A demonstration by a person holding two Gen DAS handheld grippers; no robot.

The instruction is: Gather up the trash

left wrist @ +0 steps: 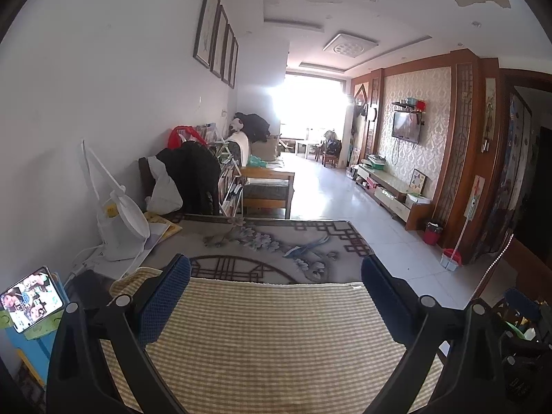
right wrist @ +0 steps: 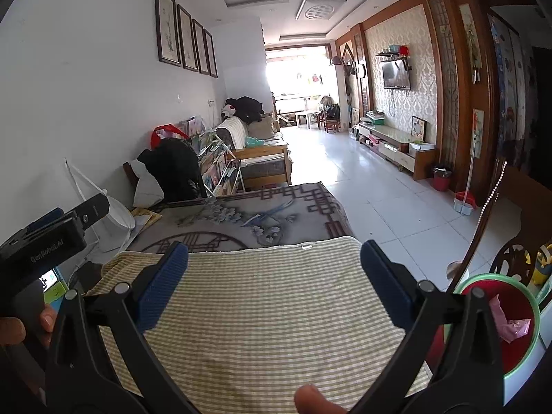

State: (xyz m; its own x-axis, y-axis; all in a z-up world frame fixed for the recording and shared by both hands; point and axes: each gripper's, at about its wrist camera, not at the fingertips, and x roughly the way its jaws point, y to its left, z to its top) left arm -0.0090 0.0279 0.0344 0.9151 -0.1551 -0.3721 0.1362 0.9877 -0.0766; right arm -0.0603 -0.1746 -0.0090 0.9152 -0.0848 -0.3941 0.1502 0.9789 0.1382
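Both grippers are held level over the surface, pointing down the long living room toward the bright window. The left gripper (left wrist: pixel 276 269) has its blue-padded fingers spread wide with nothing between them, hovering above the yellow checked cloth (left wrist: pixel 269 338) that covers the near part of the surface. The right gripper (right wrist: pixel 274 258) is spread just as wide and also empty, above the same checked cloth (right wrist: pixel 262 310). From the right wrist view, the left gripper's black body (right wrist: pixel 45 241) sits off to the left, just beside it, with a thumb (right wrist: pixel 45 321) wrapped at its handle; another fingertip (right wrist: pixel 314 398) shows at the bottom edge.

The trash sits at the right: a crumpled pink wrapper (right wrist: pixel 510 321) lies inside a red bin with a green rim (right wrist: pixel 517 365), just beside the right gripper's outer finger.

Beyond the cloth lies a grey floral-patterned cover (left wrist: pixel 276 245). A white desk fan (left wrist: pixel 120 227) stands at the left, and a phone (left wrist: pixel 31 298) with a lit screen leans near the left edge.
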